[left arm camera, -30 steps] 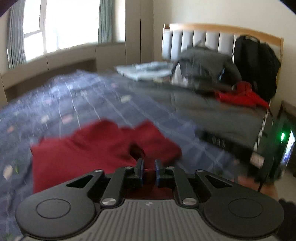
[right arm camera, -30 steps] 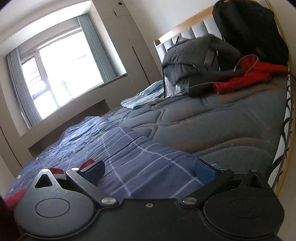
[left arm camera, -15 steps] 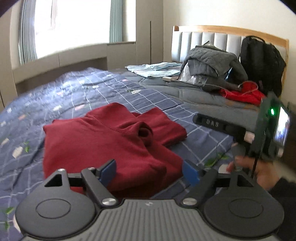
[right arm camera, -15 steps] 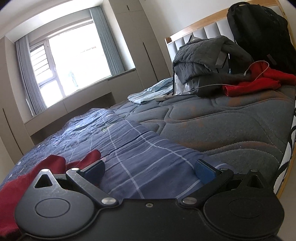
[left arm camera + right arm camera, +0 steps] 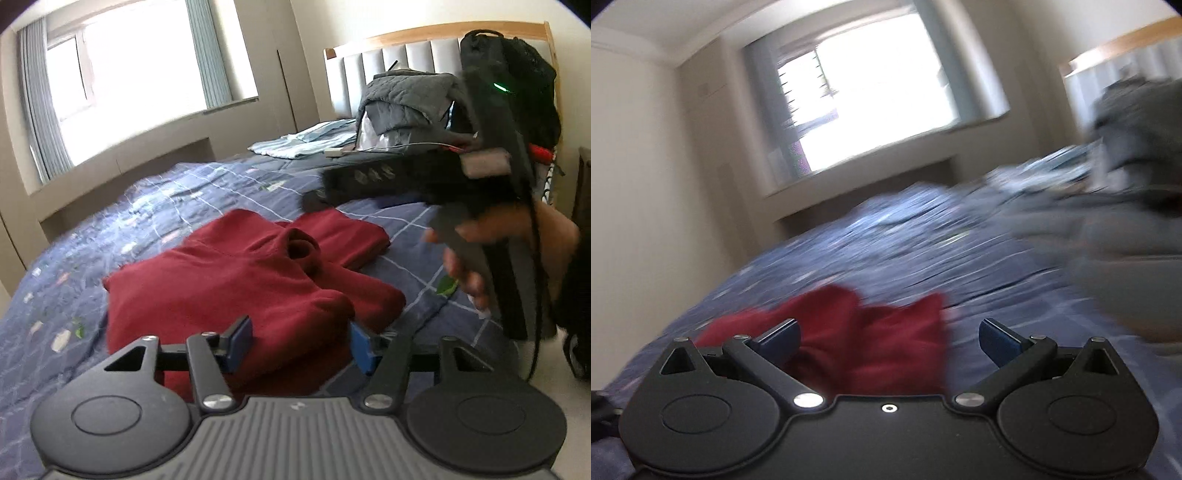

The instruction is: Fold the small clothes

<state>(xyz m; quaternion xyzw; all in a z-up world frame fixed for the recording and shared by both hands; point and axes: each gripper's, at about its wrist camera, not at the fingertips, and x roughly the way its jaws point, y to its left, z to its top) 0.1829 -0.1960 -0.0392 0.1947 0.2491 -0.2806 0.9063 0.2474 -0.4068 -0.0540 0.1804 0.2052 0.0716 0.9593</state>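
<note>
A dark red garment [image 5: 240, 280] lies partly folded on the blue checked quilt [image 5: 147, 206], its collar in the middle. My left gripper [image 5: 300, 345] hangs low over the garment's near edge. Its jaws are closing, with a bulge of red cloth between the blue pads [image 5: 240, 341], and I see no pinch on it. A hand [image 5: 517, 236] holds the right gripper above the garment's far right corner, blurred. In the right wrist view the right gripper [image 5: 890, 338] stands wide open, with the red garment [image 5: 871, 332] just beyond its fingers and nothing between them.
At the head of the bed a grey jacket [image 5: 406, 99] and a black backpack [image 5: 517, 74] lean on the padded headboard [image 5: 388, 55]. Light blue clothes [image 5: 306, 140] lie beside them. The bed's edge runs along the right, and a window [image 5: 147, 66] fills the far wall.
My left gripper let go of the red cloth, opened wide, then narrowed again and sank closer to the garment. The right gripper rose and swung left toward the garment, and its view is now blurred.
</note>
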